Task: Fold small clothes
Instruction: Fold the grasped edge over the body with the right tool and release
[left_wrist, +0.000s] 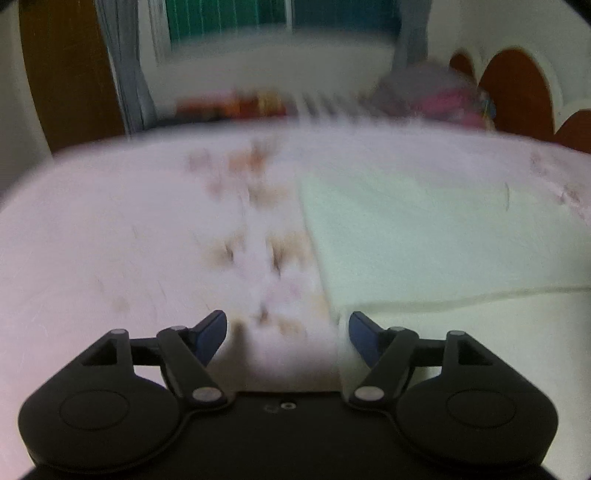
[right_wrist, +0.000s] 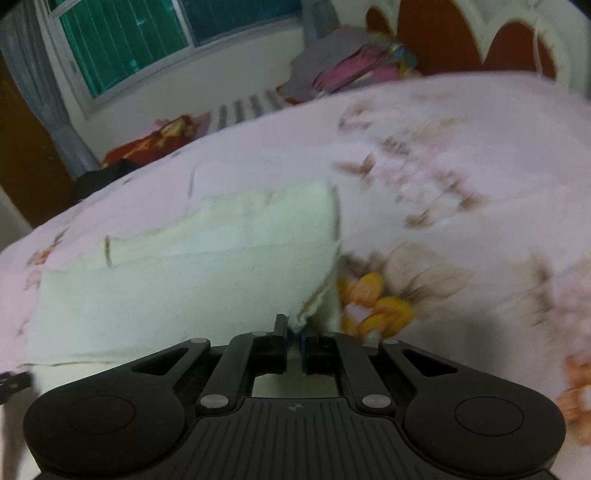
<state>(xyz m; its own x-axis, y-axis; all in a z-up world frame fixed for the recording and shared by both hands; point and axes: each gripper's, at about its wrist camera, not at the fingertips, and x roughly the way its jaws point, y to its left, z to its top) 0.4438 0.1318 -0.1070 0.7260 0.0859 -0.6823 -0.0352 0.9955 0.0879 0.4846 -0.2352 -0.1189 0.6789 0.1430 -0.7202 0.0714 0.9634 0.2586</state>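
Right wrist view: the right hand-held gripper (right_wrist: 294, 341) is clamped on a corner of a pale cream cloth (right_wrist: 177, 280), lifting that edge off a bed (right_wrist: 461, 129) covered in a pink floral sheet — the rest of the cloth lies folded in layers to the left. Left wrist view, heavily blurred: the left hand-held gripper (left_wrist: 288, 334) hangs over the sheet with its blue-tipped fingers (left_wrist: 212, 330) spread wide, holding nothing, the cloth's edge (left_wrist: 406, 236) just beside its right finger. A heap of clothes (right_wrist: 351, 70) sits at the bed's far side — below a window (right_wrist: 147, 40).
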